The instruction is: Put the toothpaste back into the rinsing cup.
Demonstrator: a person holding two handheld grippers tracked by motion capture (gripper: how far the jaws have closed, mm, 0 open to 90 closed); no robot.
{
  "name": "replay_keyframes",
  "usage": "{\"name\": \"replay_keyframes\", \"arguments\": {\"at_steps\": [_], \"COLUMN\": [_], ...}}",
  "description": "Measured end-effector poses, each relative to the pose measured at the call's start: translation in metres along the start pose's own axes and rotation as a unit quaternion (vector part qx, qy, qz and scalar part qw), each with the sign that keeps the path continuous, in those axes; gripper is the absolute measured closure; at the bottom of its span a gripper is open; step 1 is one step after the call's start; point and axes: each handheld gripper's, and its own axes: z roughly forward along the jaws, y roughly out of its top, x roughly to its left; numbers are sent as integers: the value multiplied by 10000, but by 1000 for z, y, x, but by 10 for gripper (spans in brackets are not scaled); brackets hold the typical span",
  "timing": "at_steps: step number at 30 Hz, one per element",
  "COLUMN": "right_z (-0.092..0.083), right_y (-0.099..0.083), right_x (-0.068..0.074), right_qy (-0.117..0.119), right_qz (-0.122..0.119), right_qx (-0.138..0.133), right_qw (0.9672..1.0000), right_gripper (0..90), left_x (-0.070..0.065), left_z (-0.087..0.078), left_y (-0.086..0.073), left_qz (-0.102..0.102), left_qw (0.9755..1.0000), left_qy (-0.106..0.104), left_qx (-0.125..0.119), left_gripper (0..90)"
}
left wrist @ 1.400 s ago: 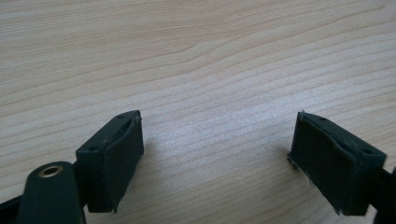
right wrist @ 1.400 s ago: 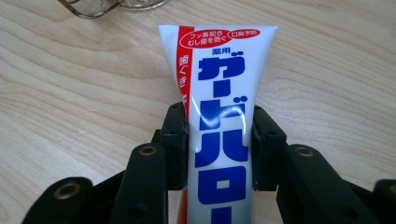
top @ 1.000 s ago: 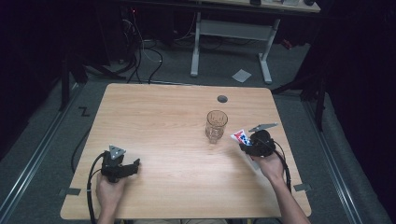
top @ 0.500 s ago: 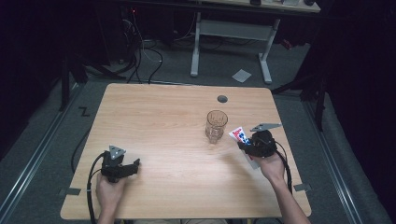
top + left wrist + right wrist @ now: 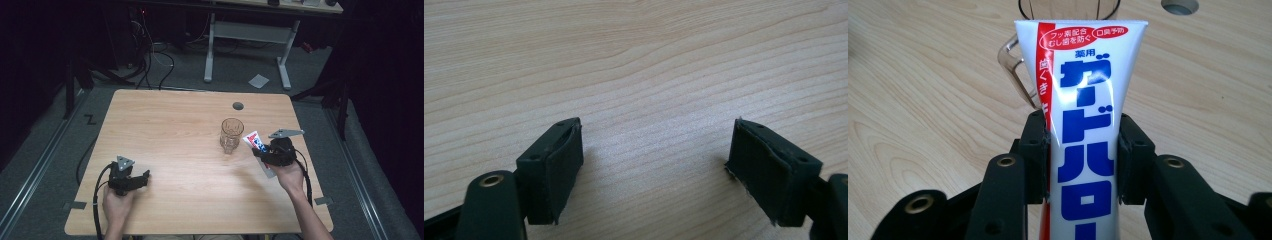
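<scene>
My right gripper (image 5: 263,152) (image 5: 1082,150) is shut on a white toothpaste tube (image 5: 1083,110) with blue and red print. The tube (image 5: 253,141) points its flat crimped end toward a clear glass mug (image 5: 231,135), which stands upright on the wooden table (image 5: 180,125) just left of that gripper. In the right gripper view the mug's handle (image 5: 1015,70) shows behind the tube. My left gripper (image 5: 141,179) (image 5: 654,170) rests near the table's front left, open, with bare wood between its pads (image 5: 566,165).
A round cable hole (image 5: 238,106) sits in the table behind the mug. The table's right edge runs close to my right hand. A desk frame (image 5: 247,45) and a scrap of paper (image 5: 259,80) are on the floor beyond.
The right gripper with the tube has shifted slightly; the left gripper and the mug have stayed where they were.
</scene>
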Motion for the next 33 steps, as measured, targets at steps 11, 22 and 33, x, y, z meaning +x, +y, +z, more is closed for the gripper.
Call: {"name": "replay_keyframes", "arguments": {"at_steps": [11,22,33], "right_z": [-2,-2,1], "right_y": [13,30,48], "right_x": [7,12,16], "right_qy": [117,212,296], "right_qz": [-87,-133,-196], "right_qx": [-265,-520,-651], "right_qw": [9995,9983,9972], "right_gripper": [639,636,633], "left_x": [0,0,0], "left_z": [0,0,0], "left_y": [0,0,0], "left_qz": [5,3,5], "left_qw": [10000,10000,10000], "left_qy": [-8,-5,-7], "left_qx": [3,-6,-6], "left_gripper": [222,224,224]}}
